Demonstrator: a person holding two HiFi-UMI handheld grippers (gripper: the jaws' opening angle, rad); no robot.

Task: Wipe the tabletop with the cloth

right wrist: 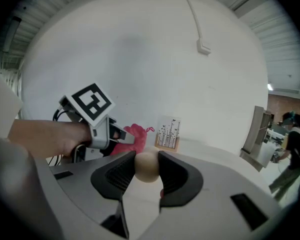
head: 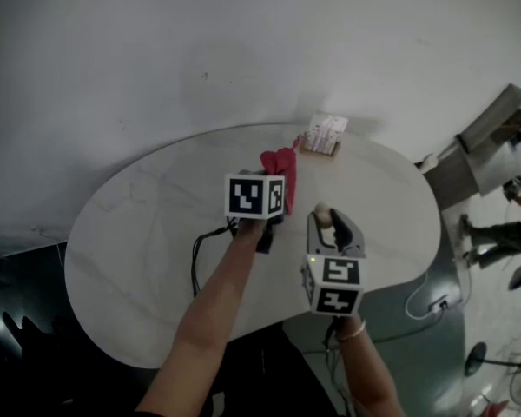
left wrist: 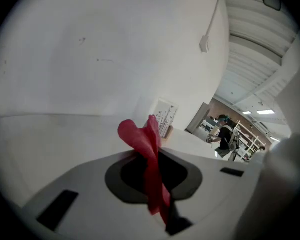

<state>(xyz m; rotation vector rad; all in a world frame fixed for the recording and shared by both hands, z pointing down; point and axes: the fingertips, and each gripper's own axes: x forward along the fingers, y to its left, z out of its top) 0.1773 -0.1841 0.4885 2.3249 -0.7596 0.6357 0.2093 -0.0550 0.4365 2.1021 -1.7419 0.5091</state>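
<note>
Firmly, left claw [left wrist: 151, 156] pinches crumpled red cloth [left wrist: 135, 133]; right claw [right wrist: 147, 157], smooth beige ball [right wrist: 147, 170].

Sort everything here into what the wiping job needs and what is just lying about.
For the job: cloth, pinched in the left claw; table.
Not for it: ball, gripped in the right claw; card stand at the table's far edge.

I am looking steeply down on the whole tabletop [head: 139, 224] from the head view; both gripper views are facing low toward its far edge, sharing the card stand [right wrist: 169, 133].
</note>
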